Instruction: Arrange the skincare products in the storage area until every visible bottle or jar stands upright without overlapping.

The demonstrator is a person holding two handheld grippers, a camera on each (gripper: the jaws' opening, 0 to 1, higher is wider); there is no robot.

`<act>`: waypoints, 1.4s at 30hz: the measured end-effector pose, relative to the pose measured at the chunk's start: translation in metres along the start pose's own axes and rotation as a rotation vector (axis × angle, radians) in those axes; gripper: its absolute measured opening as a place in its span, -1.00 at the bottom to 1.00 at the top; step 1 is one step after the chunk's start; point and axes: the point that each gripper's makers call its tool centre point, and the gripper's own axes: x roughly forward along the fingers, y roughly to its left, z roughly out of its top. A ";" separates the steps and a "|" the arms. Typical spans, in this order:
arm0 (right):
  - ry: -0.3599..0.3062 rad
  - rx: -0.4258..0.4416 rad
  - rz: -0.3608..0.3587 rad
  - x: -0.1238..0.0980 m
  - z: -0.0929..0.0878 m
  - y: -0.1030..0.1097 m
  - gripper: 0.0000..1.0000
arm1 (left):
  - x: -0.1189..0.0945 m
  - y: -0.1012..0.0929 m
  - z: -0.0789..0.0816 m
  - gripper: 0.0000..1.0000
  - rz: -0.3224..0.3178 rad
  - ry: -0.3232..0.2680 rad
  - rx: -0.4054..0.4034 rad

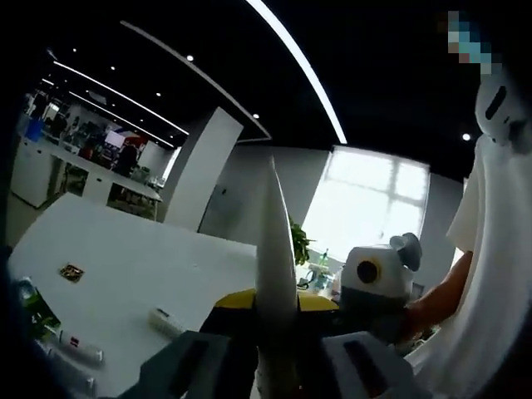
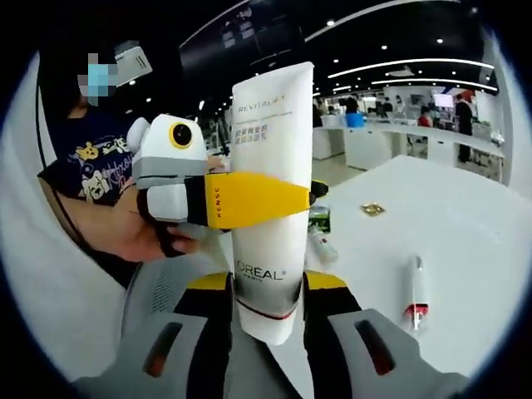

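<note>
A white L'Oreal Revitalift tube [image 2: 270, 166] stands along the right gripper view, its flat crimped end pointing away from the camera. My right gripper [image 2: 266, 287] is shut on its lower end, with yellow pads on both sides. The left gripper [image 2: 283, 195] comes in from the left and is shut across the tube's middle, held by a person's hand [image 2: 141, 233]. In the left gripper view the tube [image 1: 276, 241] is seen edge-on as a thin white wedge between my left gripper's [image 1: 277, 303] jaws. The right gripper's body [image 1: 370, 287] sits just right of it.
A white table [image 2: 465, 241] carries a small white tube with a red band [image 2: 415, 293], another small product [image 2: 320, 243] and a gold item [image 2: 371, 209]. The left gripper view shows lying tubes [image 1: 79, 345] [image 1: 166, 320] and green packaging [image 1: 33, 303]. A person stands close.
</note>
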 end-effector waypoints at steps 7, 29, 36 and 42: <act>0.085 -0.041 0.081 -0.013 -0.018 -0.003 -0.13 | -0.007 0.009 -0.014 -0.72 0.016 0.064 0.034; 0.162 -0.344 0.267 -0.048 0.044 0.007 -0.21 | -0.010 -0.028 -0.070 -0.71 -0.168 0.369 0.163; 0.219 -0.350 0.342 -0.052 0.039 0.017 -0.64 | -0.012 -0.036 -0.074 -0.71 -0.218 0.409 0.189; 0.250 -0.313 0.425 -0.055 0.039 0.031 -0.71 | -0.010 -0.050 -0.074 -0.72 -0.290 0.416 0.210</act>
